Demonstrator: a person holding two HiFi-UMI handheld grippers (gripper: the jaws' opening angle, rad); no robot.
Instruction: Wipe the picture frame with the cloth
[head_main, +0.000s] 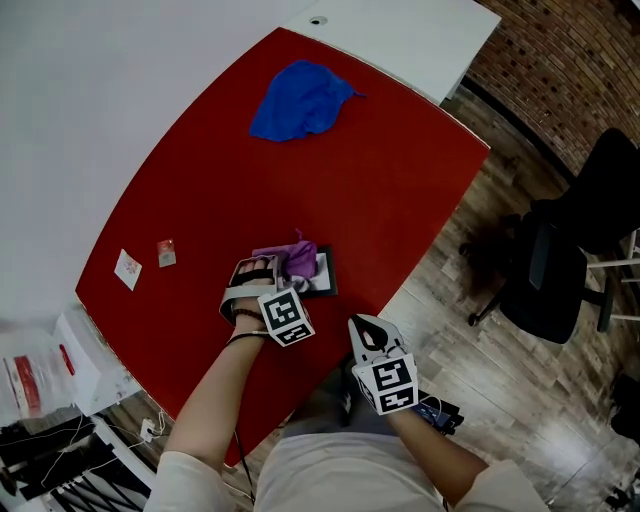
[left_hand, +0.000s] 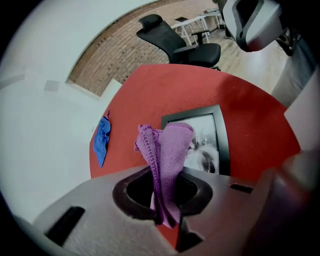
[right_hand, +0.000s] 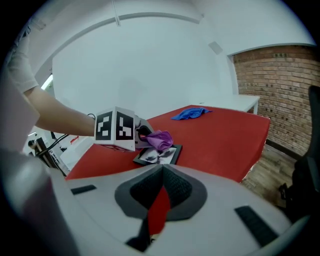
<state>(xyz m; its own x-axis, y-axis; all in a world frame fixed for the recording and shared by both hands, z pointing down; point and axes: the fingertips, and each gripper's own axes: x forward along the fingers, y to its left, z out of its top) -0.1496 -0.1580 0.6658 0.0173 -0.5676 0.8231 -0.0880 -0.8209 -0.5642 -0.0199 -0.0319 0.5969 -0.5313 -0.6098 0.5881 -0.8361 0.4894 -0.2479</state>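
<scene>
The left tongs (head_main: 275, 270) pinch a bunched purple cloth (head_main: 298, 258) right over the picture frame (left_hand: 223, 140), which lies flat on the red bench (head_main: 380, 180) toward its 6 o'clock edge. At the frame's 4 o'clock the right tongs (right_hand: 161, 172) hang beyond the bench edge — narrow, holding nothing.

We see red table (head_main: 380, 190), round-edged, most of its top bare. Blue cloth (head_main: 300, 100) lies crumpled near far edge, well apart from everything else on it. Two small items near left edge: white card (head_main: 128, 269) and, just beside it, red-and-white packet (head_main: 166, 253) (print too small for us to read). White desk (head_main: 410, 35) stands against table's far side. We note black office chair (head_main: 565, 260) on wood floor (head_main: 500, 370) at right, brick wall (head_main: 570, 60) beyond. White bag (head_main: 35, 380) and tangled cables (head_main: 60, 460) at lower left.
</scene>
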